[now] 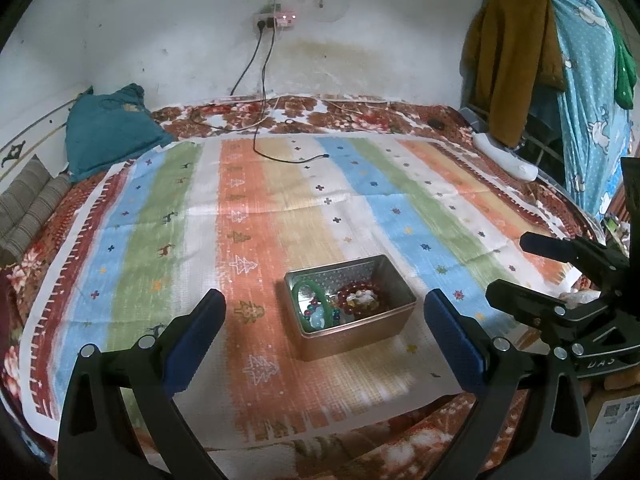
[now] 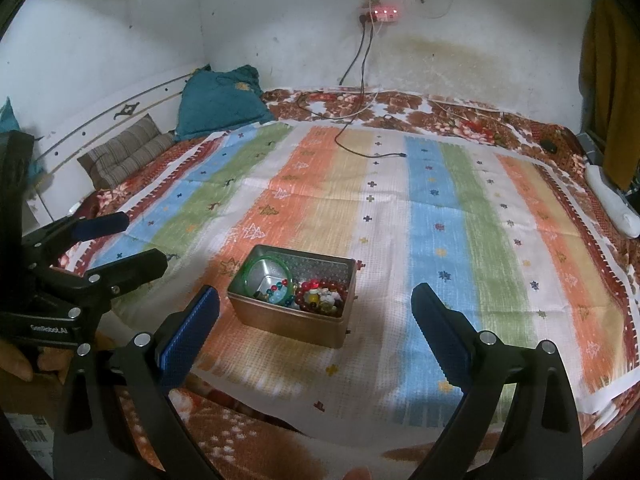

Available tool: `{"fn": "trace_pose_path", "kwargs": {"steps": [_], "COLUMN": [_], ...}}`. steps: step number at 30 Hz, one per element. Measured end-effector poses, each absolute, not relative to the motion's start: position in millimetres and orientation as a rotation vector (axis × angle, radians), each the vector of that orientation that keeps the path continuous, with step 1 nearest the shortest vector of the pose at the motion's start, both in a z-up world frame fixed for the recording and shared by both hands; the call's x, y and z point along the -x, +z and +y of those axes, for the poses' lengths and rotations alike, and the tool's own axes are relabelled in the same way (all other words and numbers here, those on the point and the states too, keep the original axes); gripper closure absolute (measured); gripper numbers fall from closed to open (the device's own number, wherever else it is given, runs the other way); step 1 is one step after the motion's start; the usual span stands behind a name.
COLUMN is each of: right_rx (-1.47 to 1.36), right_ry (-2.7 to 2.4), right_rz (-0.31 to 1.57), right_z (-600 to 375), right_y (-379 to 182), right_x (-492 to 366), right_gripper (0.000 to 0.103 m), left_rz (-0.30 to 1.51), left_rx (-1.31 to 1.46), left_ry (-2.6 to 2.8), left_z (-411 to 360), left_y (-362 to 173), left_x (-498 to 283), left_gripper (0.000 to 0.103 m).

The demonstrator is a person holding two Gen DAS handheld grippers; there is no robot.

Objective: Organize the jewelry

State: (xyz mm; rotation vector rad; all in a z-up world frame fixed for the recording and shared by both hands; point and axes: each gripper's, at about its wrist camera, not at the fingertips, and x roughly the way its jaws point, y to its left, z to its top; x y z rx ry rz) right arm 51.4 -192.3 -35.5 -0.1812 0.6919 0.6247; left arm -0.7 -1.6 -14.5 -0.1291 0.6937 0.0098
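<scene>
Two open grippers, one filled tin.
Left gripper hangs with jaws spread, empty, the metal tin at its 12 o'clock on the striped cloth; green bangle and red bead bracelet lie inside, apparently sorted already; right gripper likewise gapes empty, tin near 11 o'clock.

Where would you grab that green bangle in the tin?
Probably the bangle's raised upper arc, coming from above. It leans against the tin's left wall, so that arc stands clear of the beads, leaving room for a finger on each side.
</scene>
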Motion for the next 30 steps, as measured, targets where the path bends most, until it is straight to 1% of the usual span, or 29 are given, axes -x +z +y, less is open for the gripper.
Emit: {"fn": "trace_pose_path", "kwargs": {"steps": [25, 30], "right_rx": [0.185, 0.184], "right_ry": [0.621, 0.620], "right_rz": [0.685, 0.682], "right_z": [-195.0, -195.4], "right_y": [-36.5, -36.3], "right_x": [-47.0, -46.7], "right_gripper": [0.005, 0.005], "left_rz": [0.715, 0.691], "left_rx": [0.117, 0.105], "left_ry": [-0.020, -0.034], "left_z": [-5.9, -7.0], "left_y": [-18.2, -17.2], "left_x": [1.8, 4.8], "left_gripper": [0.006, 0.006]}}
